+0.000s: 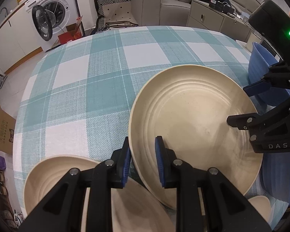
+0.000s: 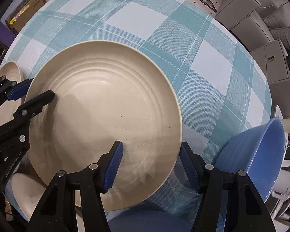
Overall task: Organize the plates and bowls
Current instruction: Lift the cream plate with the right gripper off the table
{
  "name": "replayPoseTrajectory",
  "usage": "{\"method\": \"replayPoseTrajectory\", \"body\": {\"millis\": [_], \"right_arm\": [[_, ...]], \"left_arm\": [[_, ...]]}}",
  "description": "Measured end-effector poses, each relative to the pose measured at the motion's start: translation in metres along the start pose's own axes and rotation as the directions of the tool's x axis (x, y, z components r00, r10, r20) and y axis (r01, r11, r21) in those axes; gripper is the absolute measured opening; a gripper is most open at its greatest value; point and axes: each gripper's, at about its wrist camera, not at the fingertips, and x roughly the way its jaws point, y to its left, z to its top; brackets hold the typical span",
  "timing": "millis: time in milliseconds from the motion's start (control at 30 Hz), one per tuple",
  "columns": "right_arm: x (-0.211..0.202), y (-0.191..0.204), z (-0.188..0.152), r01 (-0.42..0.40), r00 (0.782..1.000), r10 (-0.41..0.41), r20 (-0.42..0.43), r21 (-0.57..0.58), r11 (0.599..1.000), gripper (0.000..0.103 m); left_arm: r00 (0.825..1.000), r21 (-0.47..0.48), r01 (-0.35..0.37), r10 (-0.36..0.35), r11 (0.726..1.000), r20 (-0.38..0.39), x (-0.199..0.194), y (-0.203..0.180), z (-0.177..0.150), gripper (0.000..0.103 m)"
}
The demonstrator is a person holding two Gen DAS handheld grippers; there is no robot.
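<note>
While the left gripper (image 1: 142, 162) pinches the near rim of a large cream plate (image 1: 193, 127), the right gripper (image 2: 151, 166) straddles the opposite rim, half open, pads not visibly pressing. The plate sits tilted over the checked counter (image 1: 106, 67). It seems mid-transfer; next, the right must close or the left must lower it. Visible: at least three cream dishes, two blue bowls (image 2: 261, 154).
</note>
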Motion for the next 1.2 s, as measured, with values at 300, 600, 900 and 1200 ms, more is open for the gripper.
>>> {"method": "replayPoseTrajectory", "body": {"millis": [300, 600, 900, 1200], "right_arm": [[0.0, 0.003, -0.001, 0.017, 1.0, -0.017, 0.009, -0.022, 1.0, 0.062], [0.002, 0.0, -0.007, 0.004, 1.0, -0.004, 0.008, -0.028, 1.0, 0.062], [-0.003, 0.002, 0.007, 0.053, 0.997, -0.054, 0.056, 0.008, 0.999, 0.052], [-0.003, 0.013, -0.001, 0.11, 0.994, -0.109, 0.026, -0.038, 0.993, 0.051]], "left_arm": [[1.0, -0.01, 0.021, -0.021, 1.0, -0.011, 0.001, 0.005, -0.001, 0.023], [1.0, -0.005, 0.004, -0.005, 1.0, -0.017, 0.002, -0.001, 0.001, 0.026], [1.0, -0.04, -0.003, 0.003, 0.999, -0.007, 0.007, 0.005, 0.01, 0.026], [1.0, -0.035, 0.008, -0.009, 0.999, -0.025, 0.004, 0.005, 0.004, 0.029]]}}
